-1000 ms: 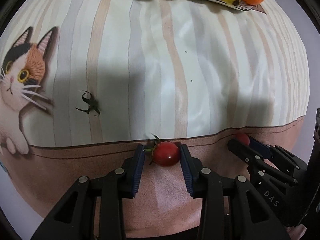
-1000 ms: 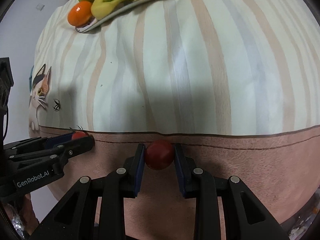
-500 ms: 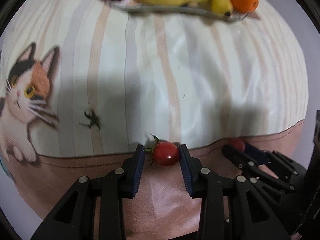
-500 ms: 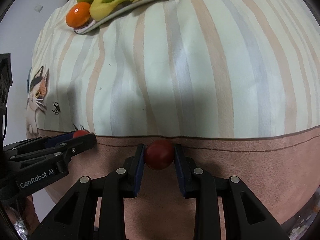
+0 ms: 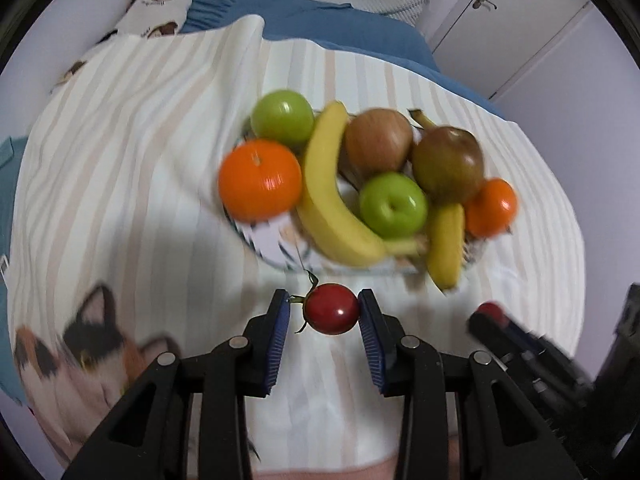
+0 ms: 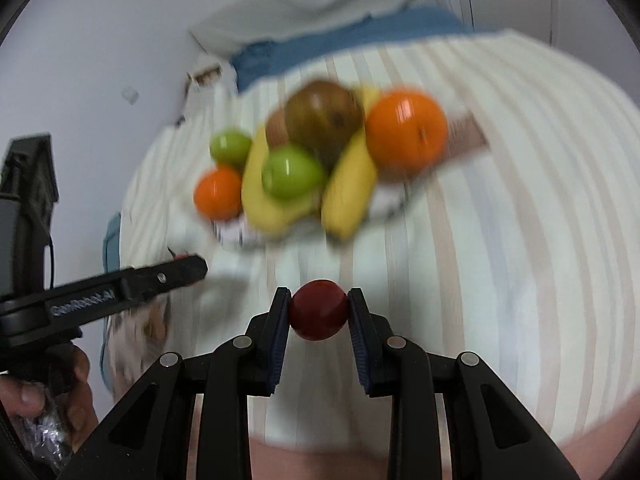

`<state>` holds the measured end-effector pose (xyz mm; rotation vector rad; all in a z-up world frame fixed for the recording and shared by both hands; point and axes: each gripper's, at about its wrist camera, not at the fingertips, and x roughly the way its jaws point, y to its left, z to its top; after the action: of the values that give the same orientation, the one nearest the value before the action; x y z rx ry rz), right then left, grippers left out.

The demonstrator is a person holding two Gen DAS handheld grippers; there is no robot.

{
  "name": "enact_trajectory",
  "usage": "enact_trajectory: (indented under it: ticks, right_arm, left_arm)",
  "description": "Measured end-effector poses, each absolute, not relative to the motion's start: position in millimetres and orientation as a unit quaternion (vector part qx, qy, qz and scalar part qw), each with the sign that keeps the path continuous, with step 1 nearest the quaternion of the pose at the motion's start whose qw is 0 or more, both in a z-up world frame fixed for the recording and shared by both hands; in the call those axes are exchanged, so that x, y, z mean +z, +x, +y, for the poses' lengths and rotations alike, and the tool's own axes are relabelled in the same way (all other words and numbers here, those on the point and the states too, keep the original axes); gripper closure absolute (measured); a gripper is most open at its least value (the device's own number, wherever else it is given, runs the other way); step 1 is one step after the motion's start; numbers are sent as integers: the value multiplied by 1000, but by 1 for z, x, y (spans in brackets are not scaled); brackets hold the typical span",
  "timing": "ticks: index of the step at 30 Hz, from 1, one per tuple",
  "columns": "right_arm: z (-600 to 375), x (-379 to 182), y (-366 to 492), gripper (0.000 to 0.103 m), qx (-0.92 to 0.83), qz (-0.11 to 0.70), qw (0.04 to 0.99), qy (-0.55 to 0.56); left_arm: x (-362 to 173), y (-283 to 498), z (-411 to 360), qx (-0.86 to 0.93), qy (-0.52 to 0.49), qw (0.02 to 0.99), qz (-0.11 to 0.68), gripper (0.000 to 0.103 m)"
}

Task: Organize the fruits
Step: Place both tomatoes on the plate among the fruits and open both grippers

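Note:
My left gripper is shut on a red cherry tomato with a green stem, held above the striped cloth just short of the fruit plate. My right gripper is shut on a second red tomato; it also shows at the lower right of the left wrist view. The plate holds oranges, green apples, bananas and brown pears. The plate shows blurred in the right wrist view. The left gripper shows at the left of that view.
A striped cloth with a cat print covers the bed. Blue bedding and a bear-print pillow lie beyond the plate. A white cupboard door stands at the back right. A hand grips the left tool.
Both grippers have lifted and moved forward with their tomatoes, from the cloth's brown front border to just in front of the fruit plate. The plate now fills the middle of both views.

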<state>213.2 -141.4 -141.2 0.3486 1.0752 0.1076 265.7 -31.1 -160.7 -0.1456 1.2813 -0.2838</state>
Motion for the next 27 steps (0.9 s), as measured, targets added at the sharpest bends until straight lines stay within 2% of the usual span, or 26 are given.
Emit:
enact_trajectory:
  ticks: [12,20,27]
  right_arm:
    - [-134,-141,273,72,62,473,874,88]
    - [-115,-154,275,71,59,471,880,3]
    - [-113,-153,272,66,67,461,885,-13]
  left_arm:
    - [-184,308,-29,-122,-57,795,591,71]
    - [-186,306,-36,-110,-26,814,569,69]
    - [-185,302,-40,-105,-11,822,559,68]
